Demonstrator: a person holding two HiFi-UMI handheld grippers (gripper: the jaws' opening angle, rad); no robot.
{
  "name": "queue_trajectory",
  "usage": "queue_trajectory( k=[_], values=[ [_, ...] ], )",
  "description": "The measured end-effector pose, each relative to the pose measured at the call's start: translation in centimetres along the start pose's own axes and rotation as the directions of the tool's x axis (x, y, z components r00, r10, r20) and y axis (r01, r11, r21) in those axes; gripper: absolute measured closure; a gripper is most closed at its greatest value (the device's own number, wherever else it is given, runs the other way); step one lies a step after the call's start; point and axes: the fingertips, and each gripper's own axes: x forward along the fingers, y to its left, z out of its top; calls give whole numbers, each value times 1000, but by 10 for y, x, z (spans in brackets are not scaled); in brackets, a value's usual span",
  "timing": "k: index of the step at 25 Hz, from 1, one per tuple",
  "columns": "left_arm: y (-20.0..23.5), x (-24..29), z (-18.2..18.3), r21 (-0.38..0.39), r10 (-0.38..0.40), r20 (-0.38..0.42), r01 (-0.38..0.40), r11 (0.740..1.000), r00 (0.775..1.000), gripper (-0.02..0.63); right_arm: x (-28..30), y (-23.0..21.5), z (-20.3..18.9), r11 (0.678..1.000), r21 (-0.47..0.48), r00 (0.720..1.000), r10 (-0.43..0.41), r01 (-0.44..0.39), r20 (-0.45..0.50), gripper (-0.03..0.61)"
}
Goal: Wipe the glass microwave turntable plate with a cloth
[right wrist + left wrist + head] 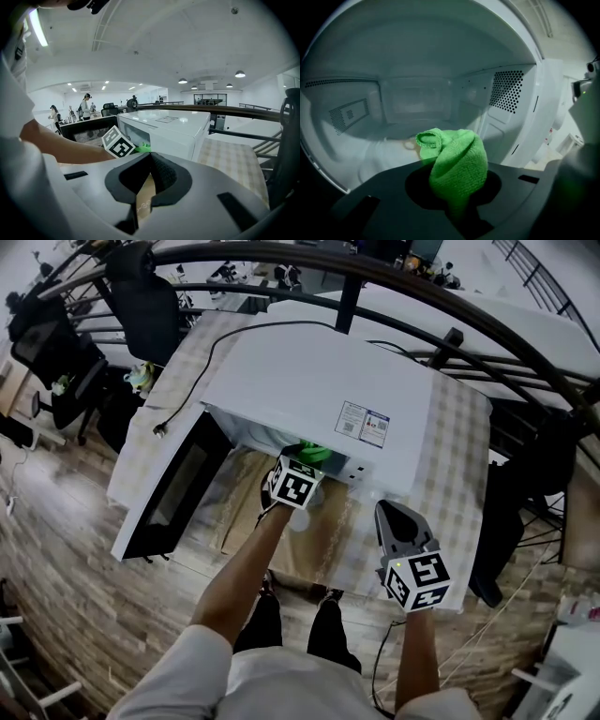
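At microwave opening: left tongs pinch cloth, walls well apart.

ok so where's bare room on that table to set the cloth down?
Checked tablecloth right of the microwave is bare up to the table edge. The brown mat in front is bare between the open door and the left forearm. Crowded: the cavity mouth, filled by the left gripper and its green cloth.

Head view looks steeply down; both gripper views face the microwave closely.
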Motion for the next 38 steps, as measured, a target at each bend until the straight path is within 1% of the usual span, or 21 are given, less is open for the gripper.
queue_trajectory(
  k=[3, 5, 6, 8, 11, 12, 14, 16, 18, 20, 21, 23, 24, 29, 34, 38],
  values=[
    [-32, 10, 10, 10, -82, 13, 82, 997, 997, 534, -6, -2, -2, 1000, 2, 1000, -13, 13, 2, 563],
    [-44, 12, 13, -9, -127, 27, 128, 992, 992, 534, -8, -2, -1, 1000, -2, 1000, -15, 15, 3, 563],
    [-45, 9, 14, -20, -132, 37, 132, 991, 991, 534, -9, -2, 0, 1000, -5, 1000, -14, 14, 3, 563],
    [-38, 0, 16, -30, -116, 57, 117, 993, 992, 534, -9, 0, 4, 1000, -13, 1000, -10, 10, 5, 563],
    [-14, -20, 23, -13, -67, 99, 68, 998, 993, 534, -6, 4, 14, 1000, -21, 1000, 0, 0, 15, 563],
    [-1, -27, 25, -2, -38, 110, 39, 999, 993, 534, -4, 6, 17, 1000, -23, 1000, 5, -5, 19, 563],
    [33, -39, 25, 20, 44, 114, -47, 999, 993, 534, 2, 11, 24, 999, -28, 1000, 16, -15, 27, 563],
    [71, -47, 21, 38, 133, 91, -136, 990, 987, 534, 10, 16, 30, 999, -31, 999, 26, -25, 33, 563],
    [106, -50, 14, 59, 205, 48, -208, 976, 978, 534, 18, 20, 32, 999, -31, 999, 35, -34, 33, 563],
    [132, -47, 4, 88, 250, 0, -249, 964, 968, 534, 26, 24, 32, 999, -29, 999, 42, -42, 25, 563],
    [140, -43, 0, 100, 257, -24, -254, 962, 966, 534, 29, 26, 30, 999, -27, 999, 45, -44, 20, 563],
    [146, -33, -8, 109, 240, -64, -232, 967, 969, 534, 36, 27, 27, 999, -23, 999, 49, -48, 10, 563],
    [145, -29, -11, 105, 228, -72, -220, 970, 971, 534, 39, 27, 26, 999, -20, 999, 50, -50, 6, 563],
    [132, -26, -13, 74, 229, -44, -225, 971, 972, 534, 47, 27, 21, 998, -15, 998, 58, -58, -7, 563],
    [93, -22, -13, 50, 151, -23, -150, 987, 988, 534, 45, 27, 21, 998, -11, 998, 59, -59, -7, 563],
    [66, -17, -11, 36, 116, -19, -115, 993, 993, 534, 41, 24, 21, 998, -9, 998, 55, -55, -4, 563]
  ],
)
